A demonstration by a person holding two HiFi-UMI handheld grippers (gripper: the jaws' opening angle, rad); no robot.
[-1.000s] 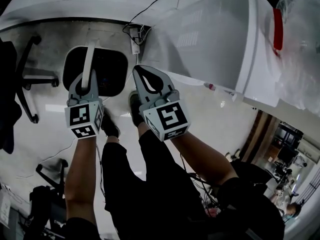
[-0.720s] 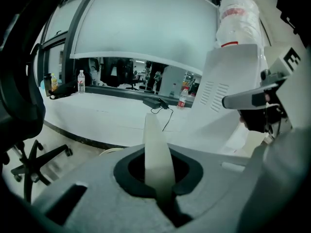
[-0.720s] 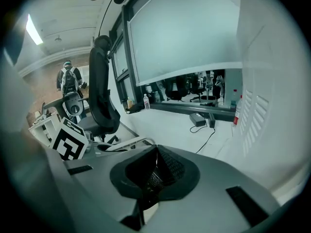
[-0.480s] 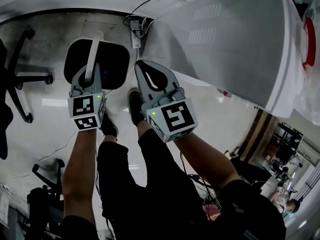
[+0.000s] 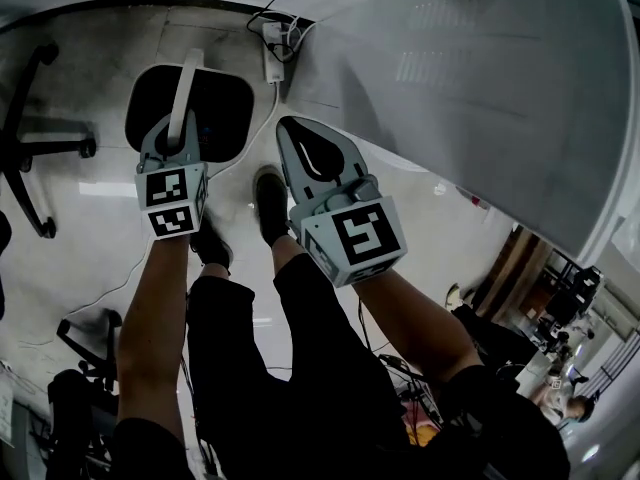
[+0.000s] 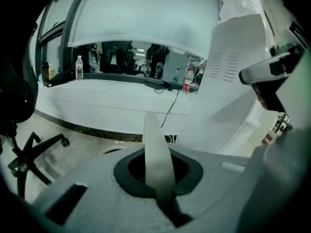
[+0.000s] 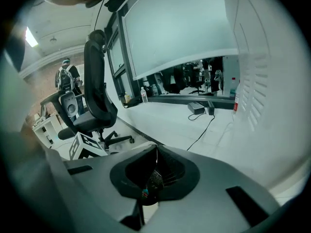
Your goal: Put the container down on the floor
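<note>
A black container (image 5: 218,118) with a white strap handle (image 5: 183,96) hangs below my left gripper (image 5: 173,140), over the grey floor (image 5: 90,78). The left gripper is shut on that handle. In the left gripper view the white handle (image 6: 156,159) stands up between the closed jaws of my left gripper (image 6: 164,198), and a bit of the container's pale rim (image 6: 108,150) shows beyond. My right gripper (image 5: 293,130) hovers just right of the container, apart from it. It is shut with nothing held, and its jaws meet in a line in the right gripper view (image 7: 156,152).
A large white cabinet (image 5: 480,98) fills the right side close to the right gripper. A power strip (image 5: 272,40) with cables lies beyond the container. An office chair base (image 5: 40,153) stands at the left. The person's shoes (image 5: 268,203) are under the grippers.
The view has tilted, so the white cabinet looms larger. Both grippers and the hanging container sit slightly higher in the picture. The left gripper keeps its hold on the handle.
</note>
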